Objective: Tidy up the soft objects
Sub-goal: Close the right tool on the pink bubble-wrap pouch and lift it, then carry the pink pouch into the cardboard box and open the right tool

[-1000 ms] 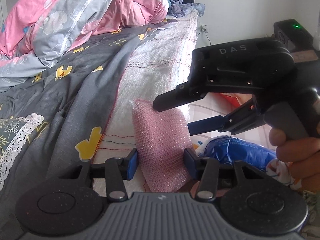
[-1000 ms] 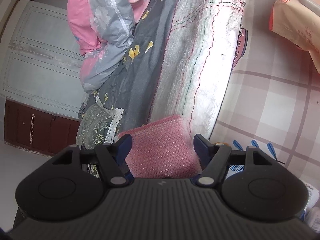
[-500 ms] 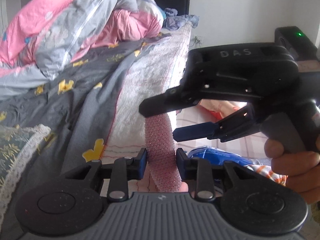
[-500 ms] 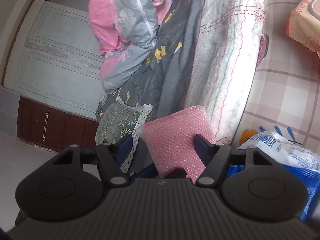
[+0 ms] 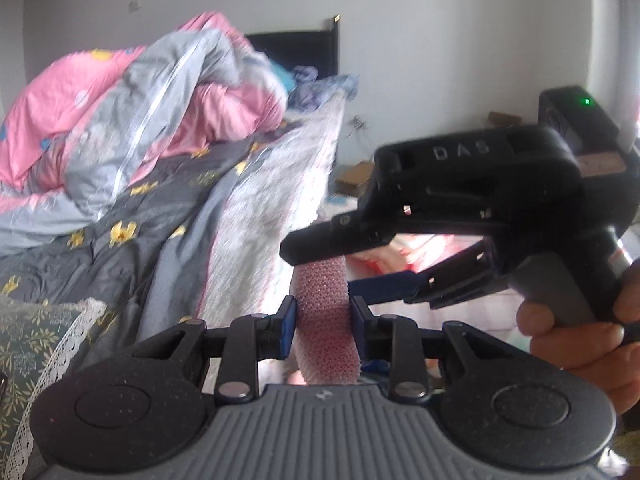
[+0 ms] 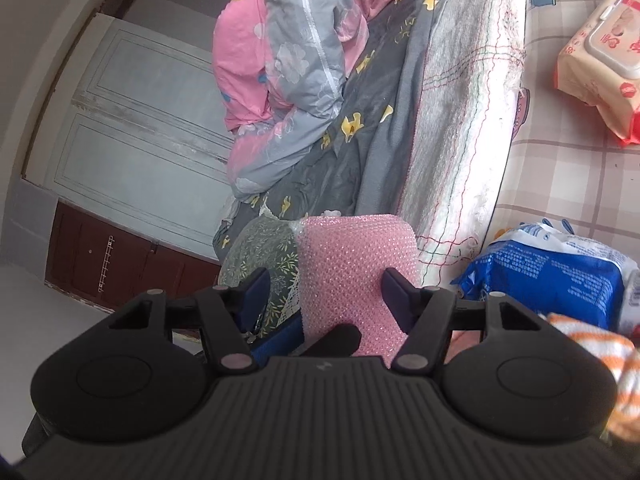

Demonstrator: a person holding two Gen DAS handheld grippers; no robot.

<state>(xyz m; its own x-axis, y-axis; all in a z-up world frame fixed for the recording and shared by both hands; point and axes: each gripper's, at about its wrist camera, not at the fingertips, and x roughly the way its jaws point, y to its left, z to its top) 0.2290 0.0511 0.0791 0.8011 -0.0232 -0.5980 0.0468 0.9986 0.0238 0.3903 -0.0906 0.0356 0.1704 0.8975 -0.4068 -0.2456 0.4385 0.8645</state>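
The left gripper now has its jaws drawn in narrow and pressed against both sides of the pink bubble wrap, squeezing it into a slim upright roll; a second ago those jaws stood wide apart with the sheet loose and broad between them, so the grasp has just been made and the bundle has been lifted, with more wall and less of the bed in the left view than before. The right gripper has its jaws wide: the bubble wrap sits against the right finger only, with an open gap to the left one, so it steadies the sheet at most and does not hold it. In the left view the right gripper reaches in from the right, its upper finger lying over the top of the roll. I judge the gathering step about done and the carrying or placing step next. The bundle hangs over the near edge of the bed, beside the white fringed edge of the mattress cover. On the checked sheet to the right lie a blue packet and, farther off, a pack of wipes, leaving bare room between them; the heaped quilt fills the far left of the bed.
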